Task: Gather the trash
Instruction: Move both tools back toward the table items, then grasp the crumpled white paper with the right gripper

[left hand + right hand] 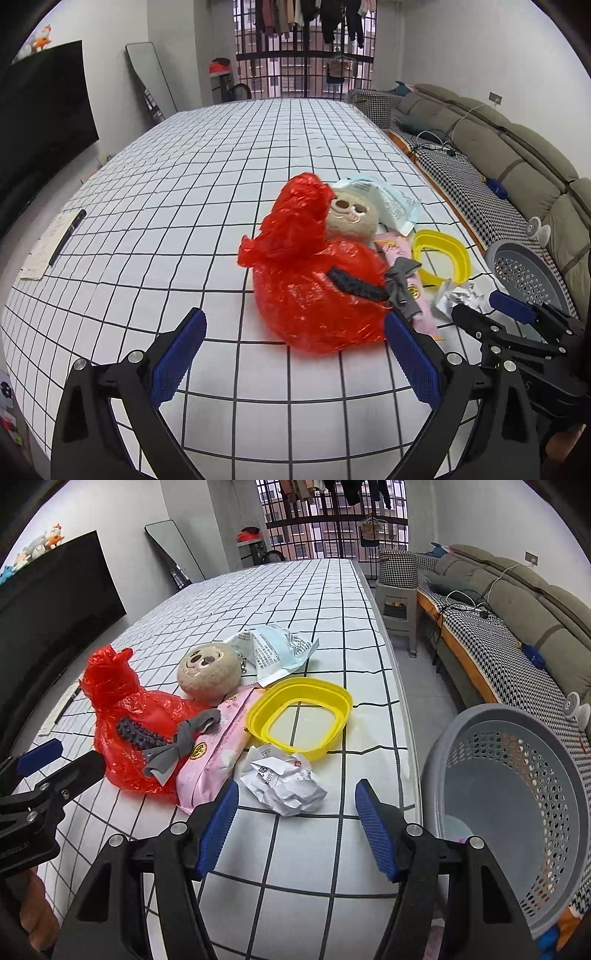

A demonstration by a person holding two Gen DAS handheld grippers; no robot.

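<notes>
While both grippers are hovering over the checked table, the right gripper is standing with jaws apart and empty just short of the crumpled paper, and the left gripper is gaping before the red plastic bag. Beyond are lying a pink packet, yellow ring and plush toy; a grey basket is sitting off the table's right edge.

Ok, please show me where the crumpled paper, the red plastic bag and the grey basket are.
crumpled paper [284, 784], right wrist view, middle of the wad
red plastic bag [314, 295], left wrist view, its bulging body
grey basket [517, 805], right wrist view, inner perforated wall
</notes>
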